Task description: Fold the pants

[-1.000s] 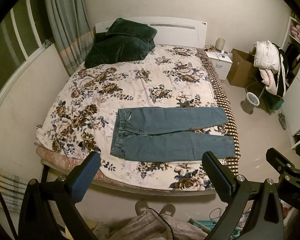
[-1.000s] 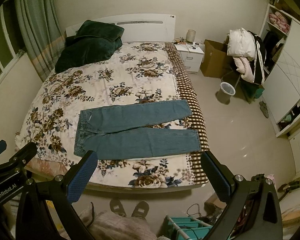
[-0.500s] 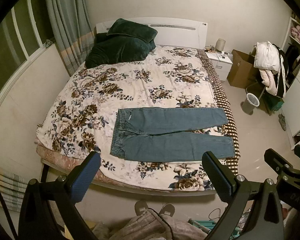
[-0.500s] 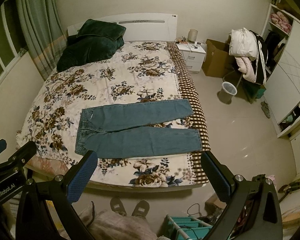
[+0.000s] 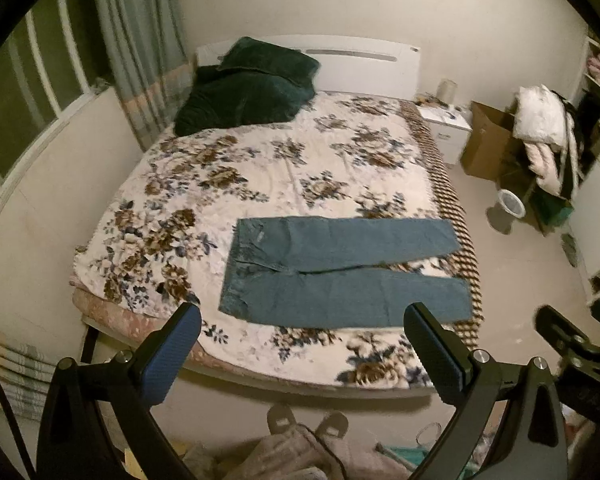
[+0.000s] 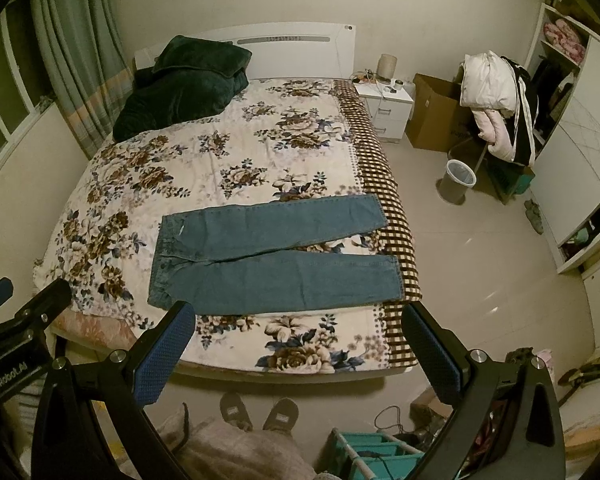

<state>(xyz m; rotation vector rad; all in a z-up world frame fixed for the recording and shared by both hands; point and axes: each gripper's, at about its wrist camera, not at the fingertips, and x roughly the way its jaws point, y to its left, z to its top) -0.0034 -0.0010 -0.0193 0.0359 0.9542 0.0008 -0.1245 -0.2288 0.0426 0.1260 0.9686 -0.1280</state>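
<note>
Both grippers hang released, nearer the bed [image 5: 260,168] than a second ago.
Left gripper [image 5: 300,344] and right gripper [image 6: 300,340] grasp nothing; pants [image 6: 276,256] lie flat, unfolded, near the foot edge.

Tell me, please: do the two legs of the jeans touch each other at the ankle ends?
Apart. In the right wrist view the jeans lie flat on the floral bedspread, and a wedge of bedspread shows between the two hems.

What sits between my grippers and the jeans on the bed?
Nothing visible. The jeans lie flat and uncovered near the bed's front edge; the left gripper and right gripper, both open, hover apart from them.
</note>
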